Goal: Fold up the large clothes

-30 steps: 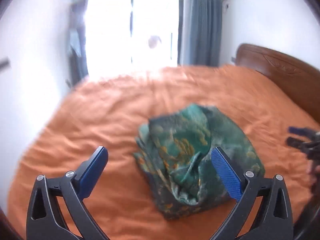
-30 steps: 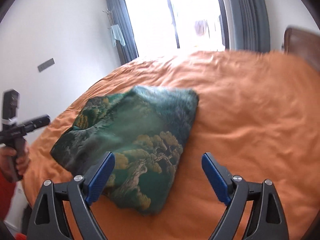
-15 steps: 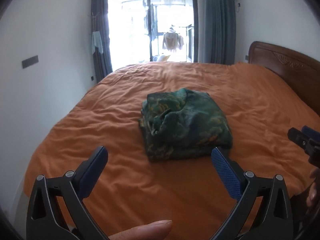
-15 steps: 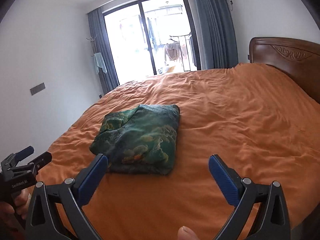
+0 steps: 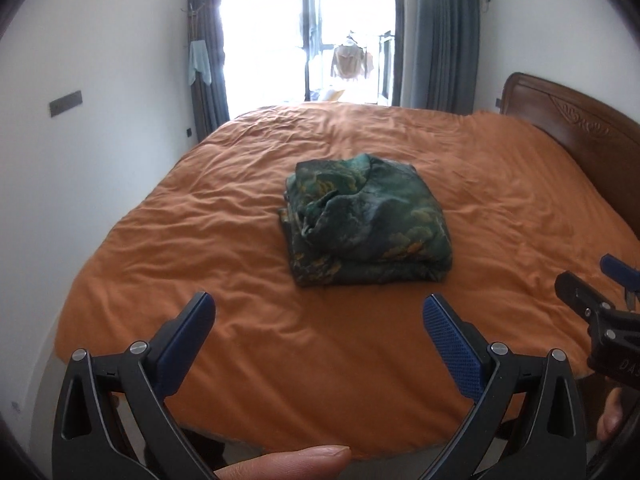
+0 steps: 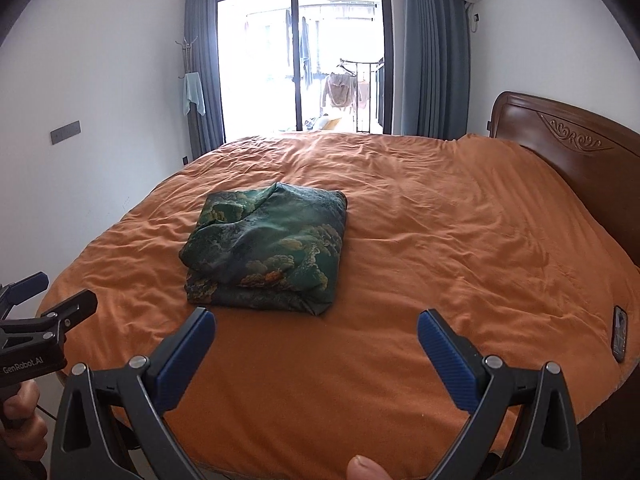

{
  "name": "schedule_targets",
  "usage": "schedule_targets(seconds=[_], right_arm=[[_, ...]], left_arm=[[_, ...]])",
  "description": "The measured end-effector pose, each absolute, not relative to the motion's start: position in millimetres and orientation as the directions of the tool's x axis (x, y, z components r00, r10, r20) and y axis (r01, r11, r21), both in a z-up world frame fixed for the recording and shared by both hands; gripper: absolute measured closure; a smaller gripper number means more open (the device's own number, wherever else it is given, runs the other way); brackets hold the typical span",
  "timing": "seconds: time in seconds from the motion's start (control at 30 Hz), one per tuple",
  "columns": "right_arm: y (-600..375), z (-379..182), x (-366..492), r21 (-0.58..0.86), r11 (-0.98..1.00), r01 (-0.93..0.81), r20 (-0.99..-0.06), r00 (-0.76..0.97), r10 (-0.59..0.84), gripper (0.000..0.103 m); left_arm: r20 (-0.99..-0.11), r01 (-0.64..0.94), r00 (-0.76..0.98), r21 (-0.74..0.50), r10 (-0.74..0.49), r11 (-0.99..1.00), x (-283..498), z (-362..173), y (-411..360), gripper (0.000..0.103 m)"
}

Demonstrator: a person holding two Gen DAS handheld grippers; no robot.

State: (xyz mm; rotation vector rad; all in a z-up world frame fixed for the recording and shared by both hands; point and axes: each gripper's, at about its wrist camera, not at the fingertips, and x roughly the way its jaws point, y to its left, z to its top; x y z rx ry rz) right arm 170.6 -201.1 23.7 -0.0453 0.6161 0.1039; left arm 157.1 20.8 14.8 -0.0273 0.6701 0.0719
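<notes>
The bed [image 6: 440, 280], covered by an orange duvet, carries the folded garment [image 6: 268, 248] near its centre-left. The garment is a green printed fabric with gold landscape motifs, stacked in several layers, top layer slightly rumpled. It appears soft, light and possibly slippery; grip at a layered edge or corner. The left gripper [image 5: 318, 314] and right gripper [image 6: 316, 330] hover above the near bed edge, jaws spread apart and holding nothing.
</notes>
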Motion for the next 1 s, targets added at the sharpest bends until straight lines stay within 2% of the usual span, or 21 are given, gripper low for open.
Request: schedule_targets(seconds=[0.3, 0.73, 1.0], right_arm=[[-182, 32, 161, -0.029, 0.991, -0.132, -0.59, 0.802, 0.09, 0.0], [-180, 28, 160, -0.057, 0.993, -0.106, -0.61, 0.791, 0.049, 0.0], [-180, 28, 161, -0.055, 0.993, -0.101, -0.612, 0.789, 0.047, 0.0]], left_arm=[[-0.596, -0.088, 0.797, 0.05, 0.101, 0.995, 148, 22, 13, 0.0], [-0.629, -0.091, 0.771, 0.044, 0.098, 0.995, 152, 15, 14, 0.0], [-0.619, -0.102, 0.777, 0.049, 0.11, 0.994, 149, 14, 12, 0.0]])
